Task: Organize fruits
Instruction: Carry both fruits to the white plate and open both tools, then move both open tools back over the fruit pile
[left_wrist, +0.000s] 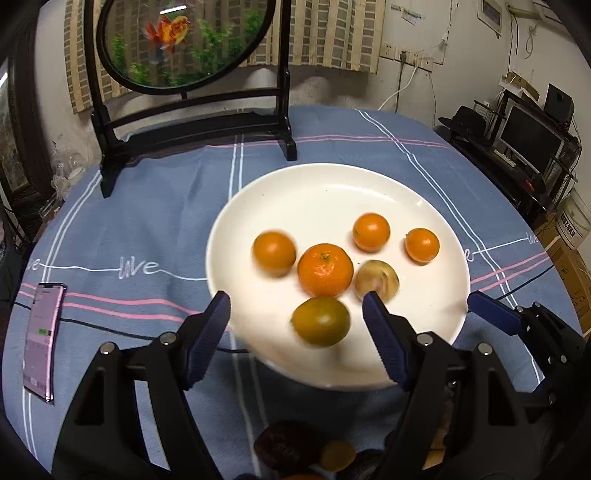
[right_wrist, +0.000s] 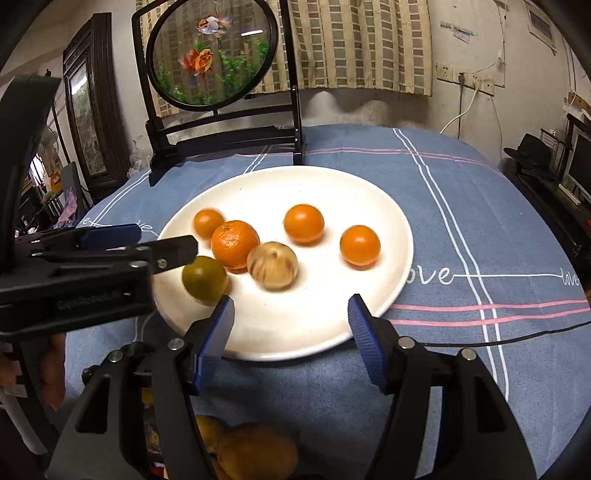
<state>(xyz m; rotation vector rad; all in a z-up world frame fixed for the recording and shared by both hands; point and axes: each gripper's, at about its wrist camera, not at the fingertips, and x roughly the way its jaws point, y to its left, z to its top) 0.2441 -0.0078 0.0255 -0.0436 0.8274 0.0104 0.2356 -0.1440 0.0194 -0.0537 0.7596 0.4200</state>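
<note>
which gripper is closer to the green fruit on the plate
Left. The green fruit lies between the open fingers of the left gripper. The right gripper hangs open beside it, over the white plate's near rim.

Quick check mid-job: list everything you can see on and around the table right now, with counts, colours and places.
plate: 1, white, centre of the table.
small oranges: 3, orange, on the plate.
large mandarin: 1, orange, middle of the plate.
green citrus: 1, olive green, near edge of the plate.
pale fruit: 1, beige with streaks, beside the large mandarin.
tablecloth: 1, blue with white and pink lines.
goldfish screen: 1, round, black stand, behind the plate.
phone: 1, lit screen, left on the cloth.
more fruit: count unclear, brownish, near table edge.
left gripper: blue pads, open over the green citrus.
right gripper: blue pads, open, empty.
</note>
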